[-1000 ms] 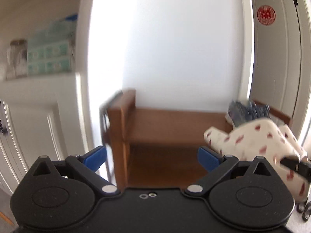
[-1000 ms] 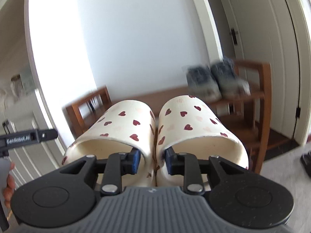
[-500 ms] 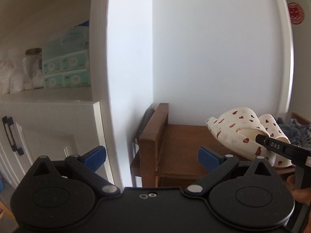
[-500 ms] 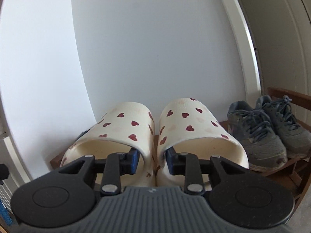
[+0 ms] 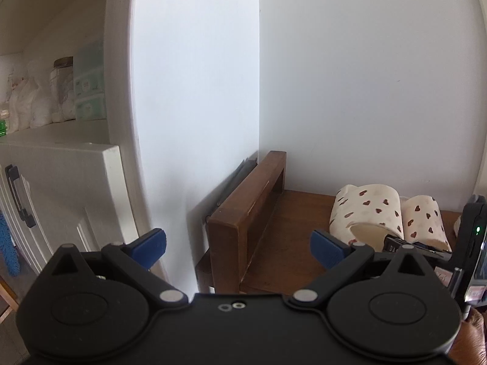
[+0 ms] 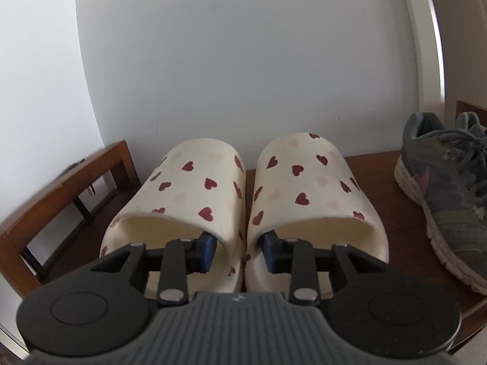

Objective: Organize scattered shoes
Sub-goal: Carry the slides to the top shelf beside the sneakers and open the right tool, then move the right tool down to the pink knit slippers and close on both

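The wooden rack (image 6: pixel 377 182) serves as the landmark: its top board carries everything that matters here. On that board, against the white wall, the pair of slippers (image 6: pixel 243 188) sits side by side, toes toward the wall, with a grey sneaker (image 6: pixel 441 188) to its right on the same board. The slippers appear to rest on the board, though contact under the soles is hidden.

The main risk seems to lie in the release. The right gripper (image 6: pixel 236 251) has one fingertip inside each slipper, clamping the two touching inner walls together; if it pulls back before the jaws spread, it would likely drag the pair off the rack's front edge. Opening too wide could shove the slippers apart, nudging the right one against the sneaker.

The left gripper (image 5: pixel 240 245) hovers at the rack's left end rail, jaws spread wide and holding nothing; drifting right, it could bump the pair.

The slippers are cream, thick-soled, open-heeled slides dotted with dark red and faint pink hearts. The material looks like soft foam that would spring back once unclamped.
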Demonstrator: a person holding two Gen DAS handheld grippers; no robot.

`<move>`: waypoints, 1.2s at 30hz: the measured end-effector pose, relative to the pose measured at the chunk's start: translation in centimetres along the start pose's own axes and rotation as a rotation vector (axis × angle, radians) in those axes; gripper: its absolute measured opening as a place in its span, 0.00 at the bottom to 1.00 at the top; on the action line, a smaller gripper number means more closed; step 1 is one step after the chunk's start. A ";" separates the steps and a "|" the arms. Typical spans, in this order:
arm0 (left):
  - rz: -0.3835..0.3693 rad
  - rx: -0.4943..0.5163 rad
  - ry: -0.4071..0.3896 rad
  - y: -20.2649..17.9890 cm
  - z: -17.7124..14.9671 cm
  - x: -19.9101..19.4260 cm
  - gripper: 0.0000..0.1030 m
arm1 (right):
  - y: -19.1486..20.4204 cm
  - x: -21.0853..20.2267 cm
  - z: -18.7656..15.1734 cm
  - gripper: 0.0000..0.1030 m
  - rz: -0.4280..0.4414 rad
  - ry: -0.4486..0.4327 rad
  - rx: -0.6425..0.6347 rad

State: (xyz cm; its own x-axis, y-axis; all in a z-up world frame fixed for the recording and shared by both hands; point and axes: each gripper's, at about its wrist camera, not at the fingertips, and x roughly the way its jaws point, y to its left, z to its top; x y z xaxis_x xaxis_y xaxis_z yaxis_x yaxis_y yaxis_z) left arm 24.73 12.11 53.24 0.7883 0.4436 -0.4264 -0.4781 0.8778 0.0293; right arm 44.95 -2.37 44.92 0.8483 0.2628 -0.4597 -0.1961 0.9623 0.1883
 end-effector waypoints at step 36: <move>-0.064 0.156 0.299 14.7 -22.9 -0.8 0.99 | 2.9 -14.8 -36.6 0.40 0.145 0.706 0.104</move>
State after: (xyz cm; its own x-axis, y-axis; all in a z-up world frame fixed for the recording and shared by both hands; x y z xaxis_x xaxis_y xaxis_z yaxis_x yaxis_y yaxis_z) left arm 8.20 20.50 33.29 0.6553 0.3344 -0.6773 -0.3482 0.9294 0.1220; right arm 13.81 -0.95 20.50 0.2913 0.4033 -0.8675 -0.2046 0.9121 0.3553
